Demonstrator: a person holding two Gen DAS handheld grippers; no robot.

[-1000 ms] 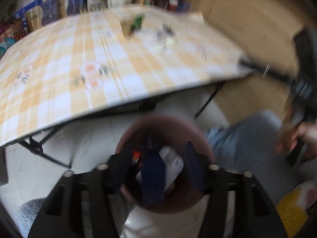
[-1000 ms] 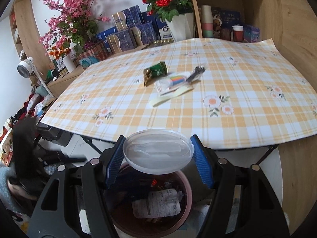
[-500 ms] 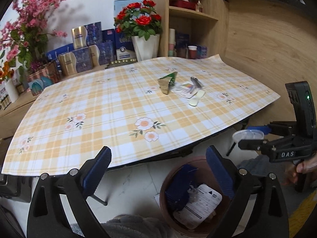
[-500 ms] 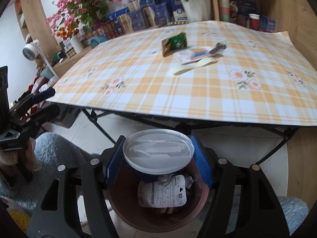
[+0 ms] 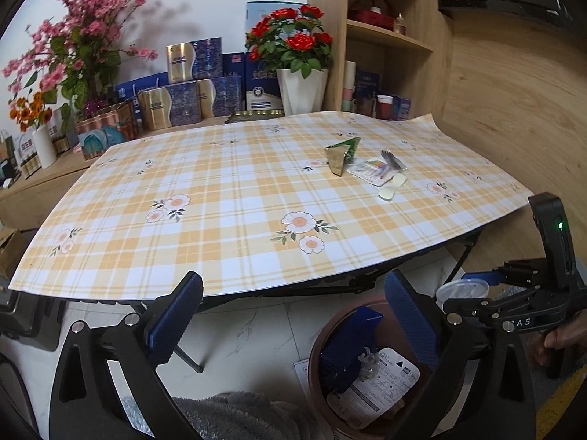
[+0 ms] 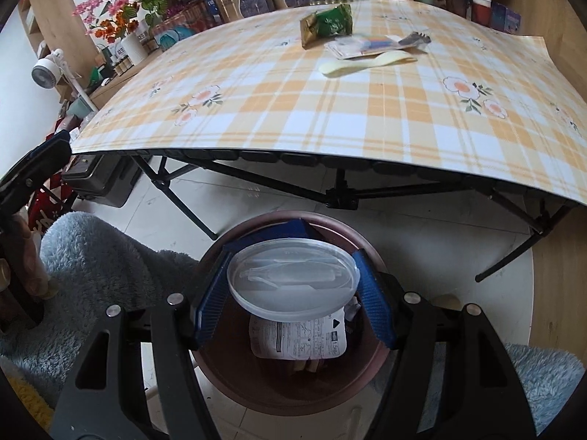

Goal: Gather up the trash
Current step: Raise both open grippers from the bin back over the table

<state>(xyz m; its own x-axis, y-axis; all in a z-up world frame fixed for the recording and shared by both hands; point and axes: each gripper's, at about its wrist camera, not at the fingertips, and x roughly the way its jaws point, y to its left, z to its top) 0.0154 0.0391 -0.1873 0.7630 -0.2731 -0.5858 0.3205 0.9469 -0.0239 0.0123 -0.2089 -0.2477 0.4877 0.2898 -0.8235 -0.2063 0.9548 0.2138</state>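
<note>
A clear lid (image 6: pixel 292 279) is clenched between the pads of the right gripper (image 6: pixel 293 293), directly above the bin (image 6: pixel 370 359) on the floor. The left gripper (image 5: pixel 293 324) is spread wide, its jaws opening, with nothing between them. If the lid is released while tilted, it could be caught on the rim or on the blue box (image 5: pixel 348 344) inside — then it may slide out to the floor. More trash is left on the table (image 5: pixel 220 256): a wrapper (image 5: pixel 343 156), a packet (image 5: pixel 374 170) and a spoon (image 5: pixel 392 187). The table edge overhangs near the bin, so the room for lifting is narrow — the left side is free.
</note>
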